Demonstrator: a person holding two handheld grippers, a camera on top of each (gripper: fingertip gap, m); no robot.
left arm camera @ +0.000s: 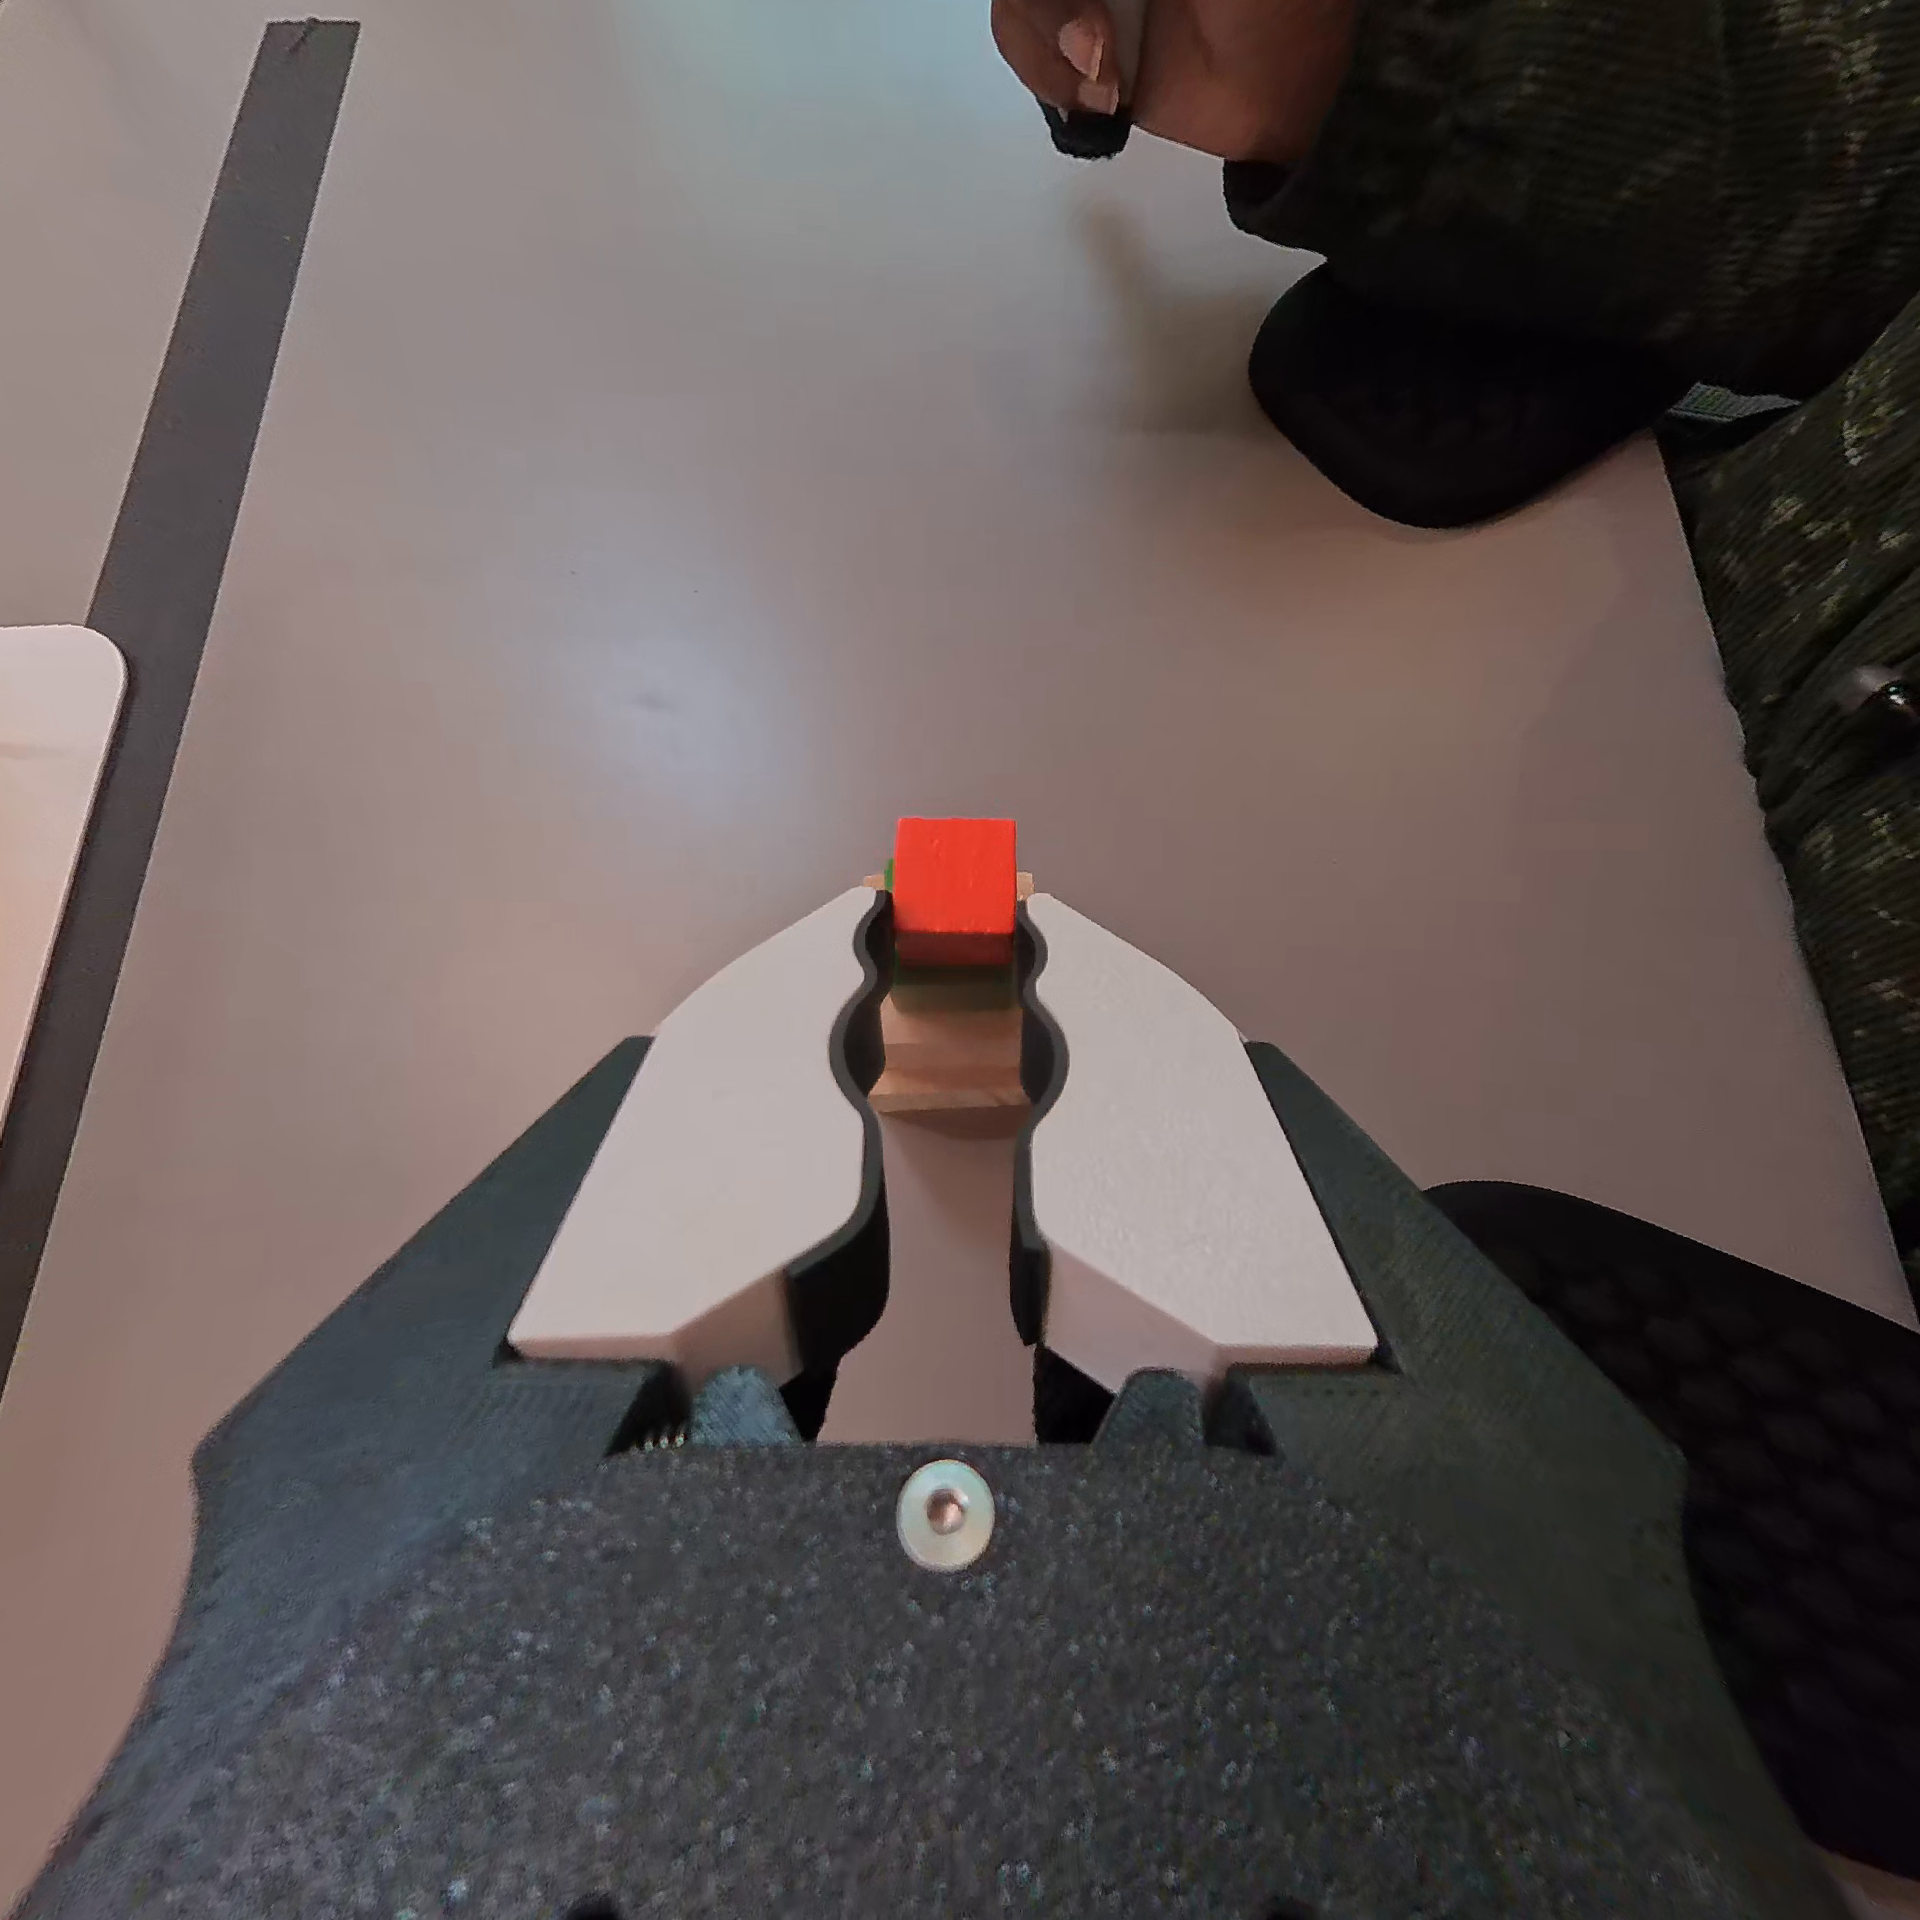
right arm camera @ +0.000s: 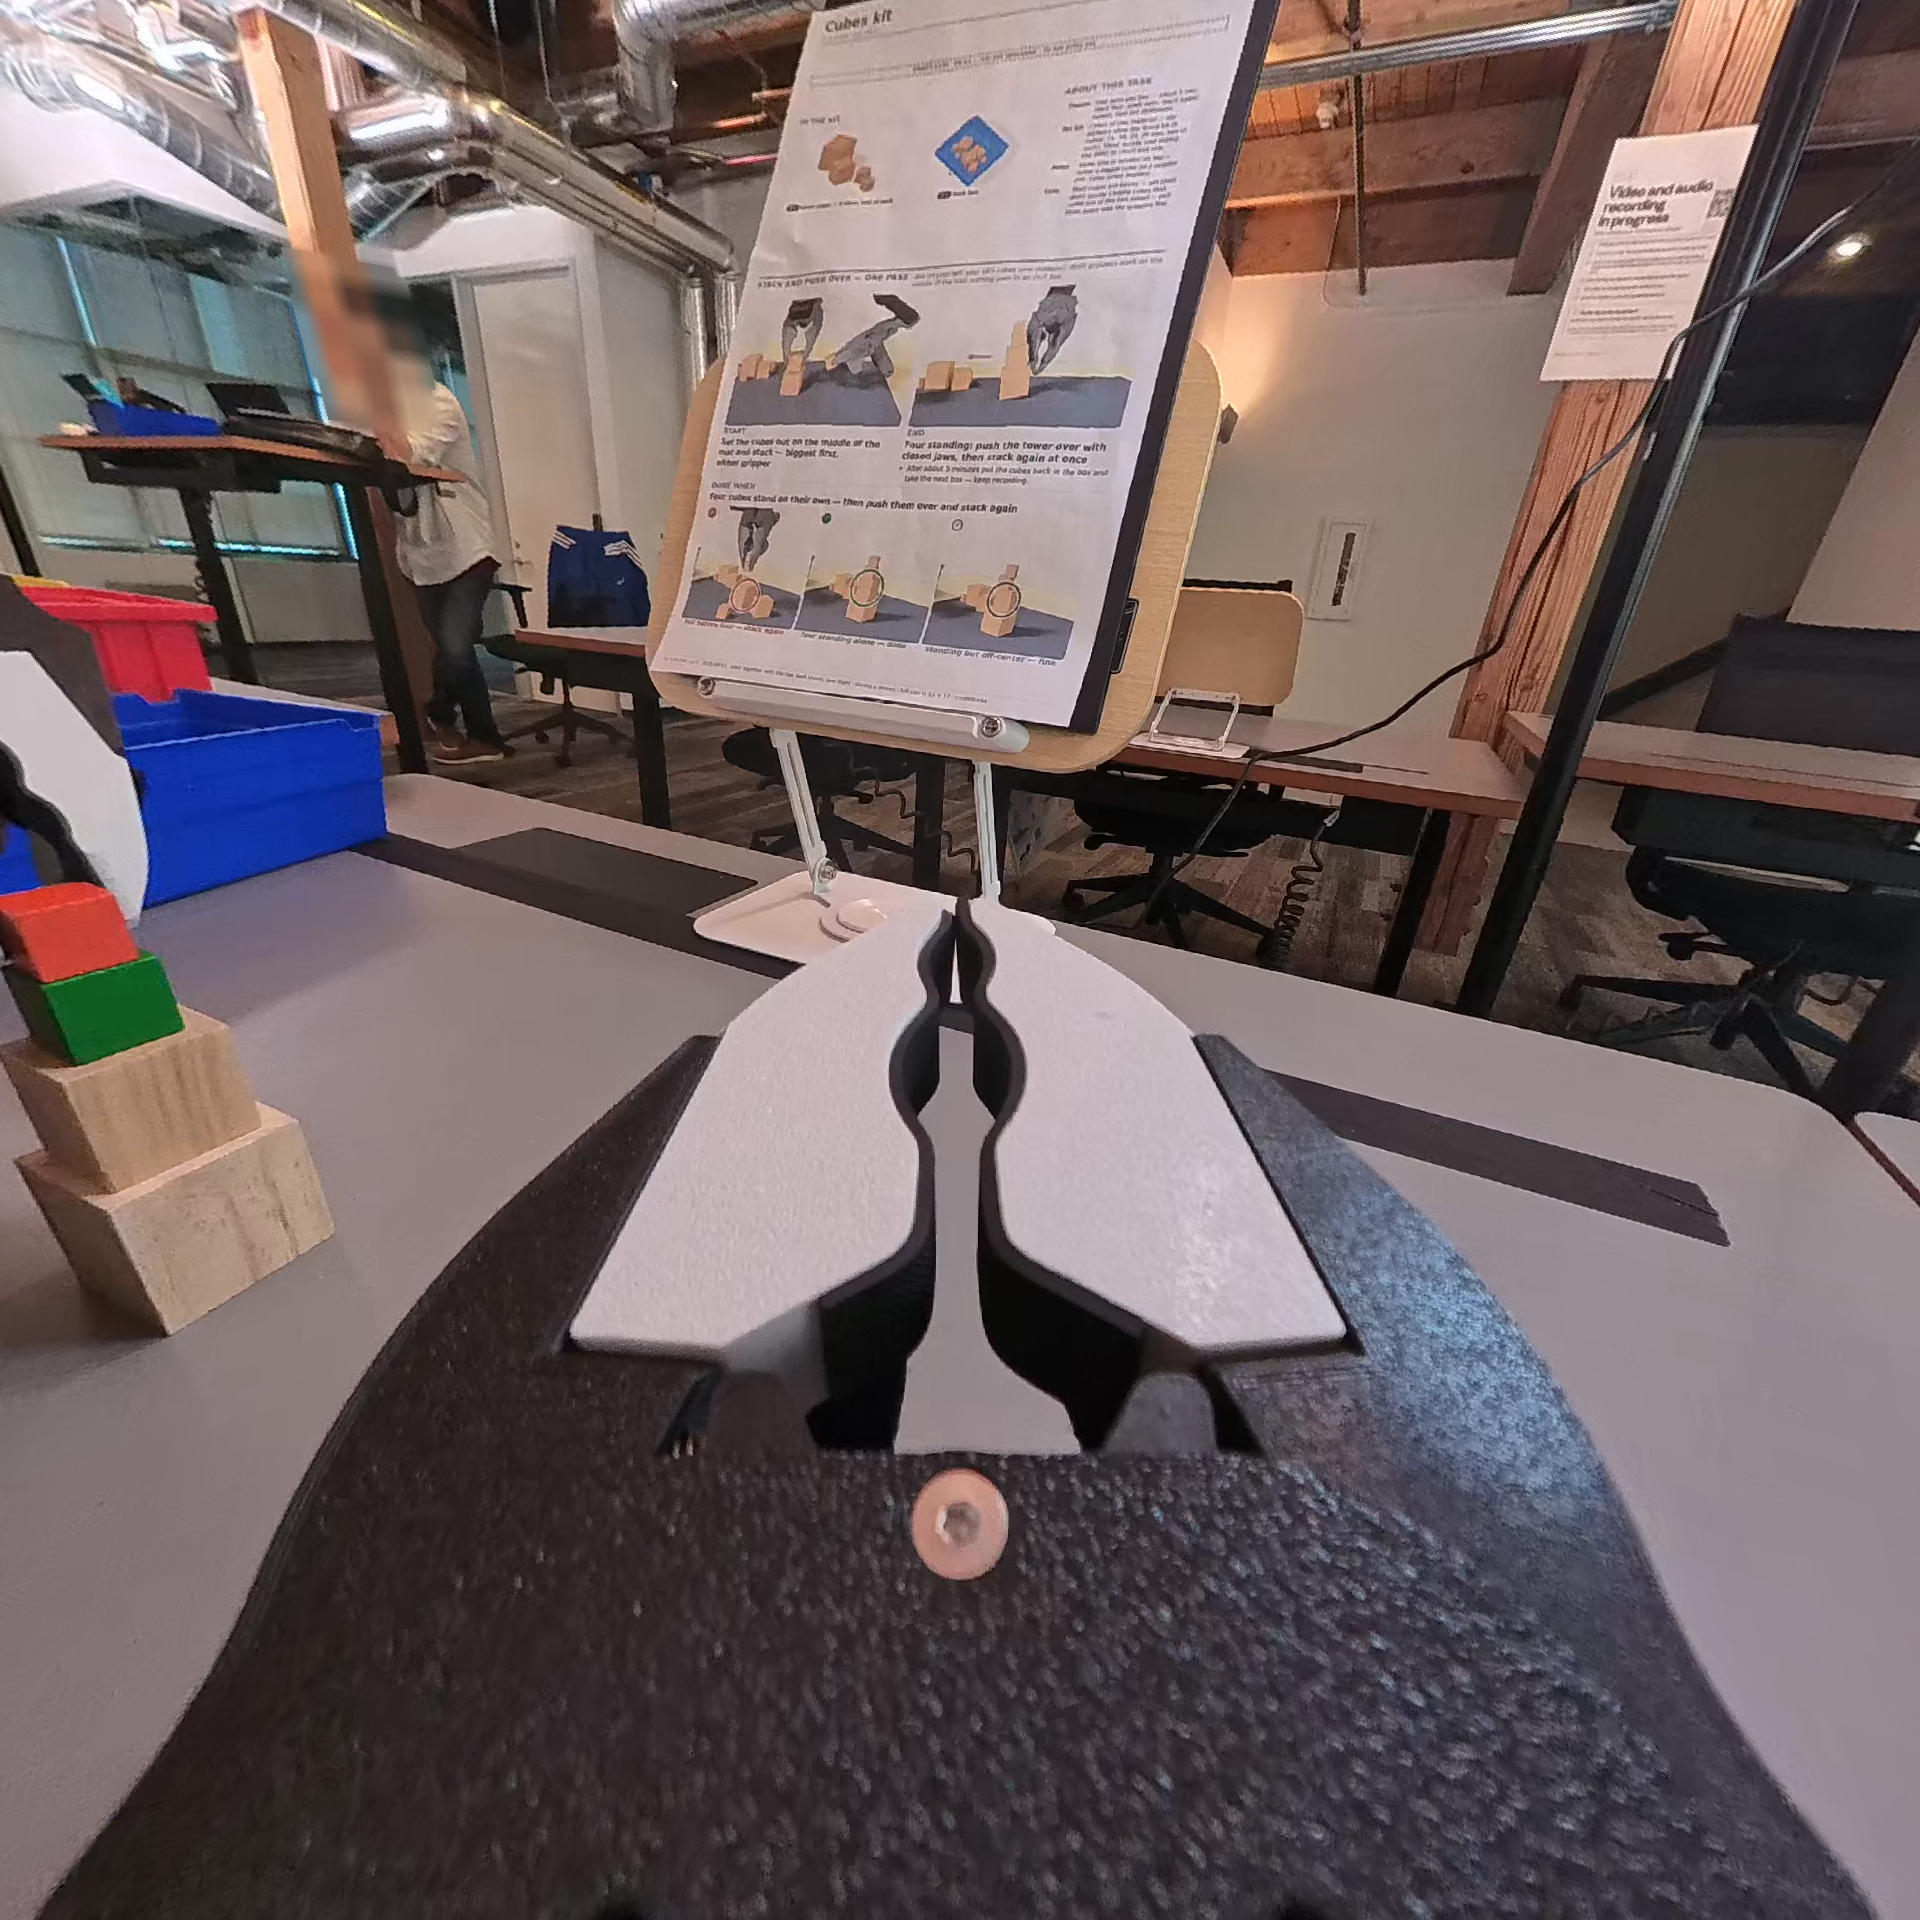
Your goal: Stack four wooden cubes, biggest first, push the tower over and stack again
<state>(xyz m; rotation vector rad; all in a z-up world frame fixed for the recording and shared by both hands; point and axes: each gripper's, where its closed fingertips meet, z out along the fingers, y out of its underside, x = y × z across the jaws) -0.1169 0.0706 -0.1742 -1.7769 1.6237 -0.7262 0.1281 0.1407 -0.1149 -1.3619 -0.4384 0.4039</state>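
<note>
Left gripper (left arm camera: 954, 914) pointing straight down over a four-cube tower on the grey table (left arm camera: 623, 520), jaws clamped on the red cube (left arm camera: 956, 878) at the top; beneath it a green cube (right arm camera: 99, 1006), then two plain wooden cubes (right arm camera: 156, 1174); right gripper (right arm camera: 958, 920) beside the tower, fingertips pressed together on nothing, facing a document stand (right arm camera: 935, 436); blue bin (right arm camera: 249, 779) beyond.

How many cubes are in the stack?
4, stacked in one tower: large wooden cube at the bottom, smaller wooden cube, green cube, red cube on top, between the left gripper's jaws.
</note>
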